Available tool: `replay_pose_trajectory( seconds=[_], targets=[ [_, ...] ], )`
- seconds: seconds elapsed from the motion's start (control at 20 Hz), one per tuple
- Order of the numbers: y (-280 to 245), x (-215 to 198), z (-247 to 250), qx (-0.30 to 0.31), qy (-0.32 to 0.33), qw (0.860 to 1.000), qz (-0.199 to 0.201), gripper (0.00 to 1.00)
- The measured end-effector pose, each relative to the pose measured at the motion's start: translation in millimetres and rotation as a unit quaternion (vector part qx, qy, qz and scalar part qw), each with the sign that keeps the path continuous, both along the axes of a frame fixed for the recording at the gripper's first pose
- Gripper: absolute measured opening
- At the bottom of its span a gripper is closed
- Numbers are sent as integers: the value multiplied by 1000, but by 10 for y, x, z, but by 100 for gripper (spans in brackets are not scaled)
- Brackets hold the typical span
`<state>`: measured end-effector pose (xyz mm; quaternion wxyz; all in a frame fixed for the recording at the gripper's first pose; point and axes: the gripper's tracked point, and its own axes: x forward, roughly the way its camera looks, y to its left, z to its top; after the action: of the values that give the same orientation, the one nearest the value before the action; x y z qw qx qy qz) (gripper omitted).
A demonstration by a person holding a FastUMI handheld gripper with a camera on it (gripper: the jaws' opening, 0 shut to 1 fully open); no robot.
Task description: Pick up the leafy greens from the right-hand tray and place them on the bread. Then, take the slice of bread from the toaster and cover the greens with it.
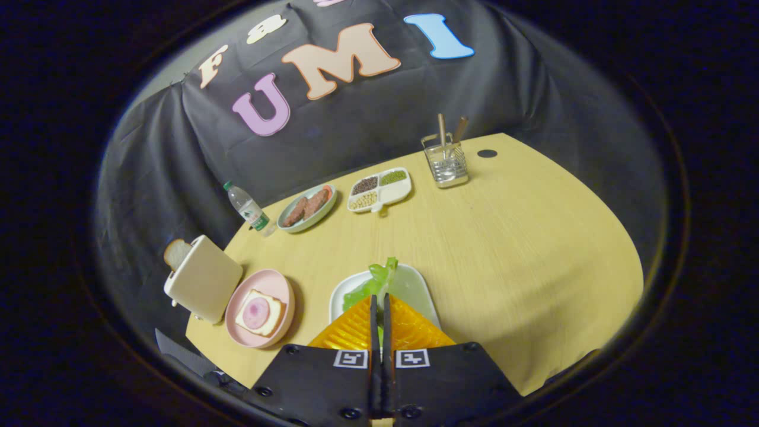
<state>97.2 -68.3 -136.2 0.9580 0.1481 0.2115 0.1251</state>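
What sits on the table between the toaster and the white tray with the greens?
In the gripper view, a pink plate holding bread topped with a round ham slice lies between the toaster and the white tray.

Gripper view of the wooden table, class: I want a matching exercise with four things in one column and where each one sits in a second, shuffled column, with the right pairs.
Things
1. green leafy greens
2. slice of brown-crusted bread
3. bread slice topped with a round of pink ham
4. two wooden-handled utensils

Places
A. in the clear square holder
B. on the round pink plate
C. in the cream toaster
D. pinched in the gripper over the white tray

Pairs: 1-D, 2-C, 3-B, 4-A
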Motion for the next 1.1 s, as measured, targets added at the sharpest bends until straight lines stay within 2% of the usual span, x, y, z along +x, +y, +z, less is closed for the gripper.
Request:
replay_pose_trajectory(
  seconds=[0.35,0.6,1.1],
  targets=[
    [461,-191,558,9,-44,999,29,3],
    [1129,-418,826,34,-60,996,59,3],
    [2464,-682,641,50,-34,990,124,3]
  ],
)
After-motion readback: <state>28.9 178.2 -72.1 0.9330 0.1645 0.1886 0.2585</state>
